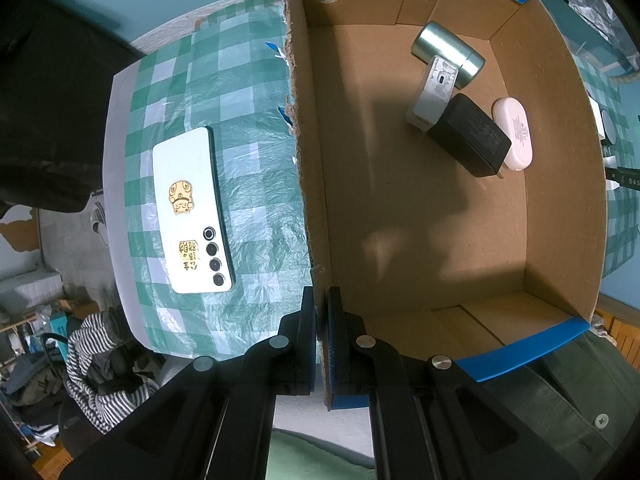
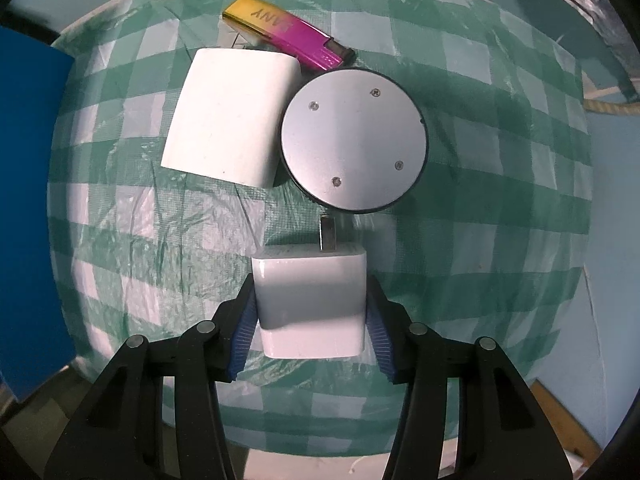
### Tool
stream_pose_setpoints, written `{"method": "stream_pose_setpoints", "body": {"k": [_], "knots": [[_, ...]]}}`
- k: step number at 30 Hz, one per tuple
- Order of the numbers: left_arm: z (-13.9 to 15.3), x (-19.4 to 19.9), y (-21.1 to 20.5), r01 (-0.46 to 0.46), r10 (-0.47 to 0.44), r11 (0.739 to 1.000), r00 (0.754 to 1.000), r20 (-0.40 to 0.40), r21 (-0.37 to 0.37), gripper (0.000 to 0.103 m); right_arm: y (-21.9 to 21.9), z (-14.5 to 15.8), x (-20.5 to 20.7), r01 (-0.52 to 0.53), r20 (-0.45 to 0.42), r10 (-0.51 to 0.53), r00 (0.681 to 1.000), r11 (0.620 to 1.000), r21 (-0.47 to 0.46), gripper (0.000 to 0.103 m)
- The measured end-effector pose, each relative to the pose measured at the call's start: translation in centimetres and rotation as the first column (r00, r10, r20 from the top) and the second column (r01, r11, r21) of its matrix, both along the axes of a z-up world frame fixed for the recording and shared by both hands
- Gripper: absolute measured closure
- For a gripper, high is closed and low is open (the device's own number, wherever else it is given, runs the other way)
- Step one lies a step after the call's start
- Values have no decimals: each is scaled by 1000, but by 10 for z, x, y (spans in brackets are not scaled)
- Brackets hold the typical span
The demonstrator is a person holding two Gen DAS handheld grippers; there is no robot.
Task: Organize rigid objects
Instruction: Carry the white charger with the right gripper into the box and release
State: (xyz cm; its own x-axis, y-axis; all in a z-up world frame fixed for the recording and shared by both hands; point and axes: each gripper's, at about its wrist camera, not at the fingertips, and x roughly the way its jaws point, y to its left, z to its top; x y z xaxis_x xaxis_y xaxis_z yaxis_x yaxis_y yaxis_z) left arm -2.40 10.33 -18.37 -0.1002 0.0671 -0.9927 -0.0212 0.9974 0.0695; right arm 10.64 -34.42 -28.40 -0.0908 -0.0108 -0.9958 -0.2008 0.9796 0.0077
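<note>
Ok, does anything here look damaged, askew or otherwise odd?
One thing: the cardboard box has a ragged, torn top edge on the wall beside the phone, with bits of blue tape hanging off it. The left hand-held gripper is clamped on that same wall. Nothing looks spilled.

Dim teal cast, soft shadows in box [image 1: 400, 208], fisheye-warped dark edges

Lived-in home room, cluttered around a small table.

Green-and-white checked plastic tablecloth [image 1: 240, 168] spread over the table; striped clothing [image 1: 100, 376] heaped on the floor beside it, with a slipper [image 1: 98, 220] on worn flooring. Everyday personal items about: a phone [image 1: 190, 208] with gold stickers, a lighter [image 2: 288, 32], a white charger [image 2: 310, 304], and a reused cardboard box [image 1: 440, 220].
</note>
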Motion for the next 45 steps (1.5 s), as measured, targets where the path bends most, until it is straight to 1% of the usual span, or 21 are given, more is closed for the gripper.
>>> {"method": "stream_pose_setpoints", "body": {"k": [2, 5, 11, 15, 23, 26, 28, 30, 37, 45], "knots": [[0, 0, 0, -2, 2, 1000, 1000, 0, -1, 98, 4, 1, 1, 4, 5, -4, 1000, 1000, 7, 53], [0, 0, 0, 0, 0, 1000, 1000, 0, 1, 98, 17, 6, -13, 6, 5, -6, 1000, 1000, 25, 53], [-1, 0, 0, 0, 0, 1000, 1000, 0, -2, 98, 44, 13, -28, -36, 29, 35, 999, 997, 62, 53], [-1, 0, 0, 0, 0, 1000, 1000, 0, -2, 98, 63, 29, -34, -63, 58, 58, 997, 994, 89, 53], [-2, 0, 0, 0, 0, 1000, 1000, 0, -2, 98, 91, 67, -32, -97, 102, 84, 991, 987, 124, 53], [-2, 1, 0, 1, -1, 1000, 1000, 0, -2, 98, 102, 82, -31, -120, 119, 105, 987, 984, 129, 53], [-2, 1, 0, 1, -1, 1000, 1000, 1, -2, 98, 97, 90, -24, -131, 130, 114, 985, 982, 133, 53], [-3, 1, -1, 1, -1, 1000, 1000, 1, -3, 98, 106, 98, -19, -146, 140, 127, 982, 980, 134, 53], [-3, 2, -1, 2, -2, 1000, 1000, 1, -3, 98, 131, 135, -26, -201, 183, 175, 967, 970, 135, 53], [-3, 2, -1, 2, -2, 1000, 1000, 1, -4, 98, 155, 161, -24, -253, 215, 220, 951, 957, 142, 53]]}}
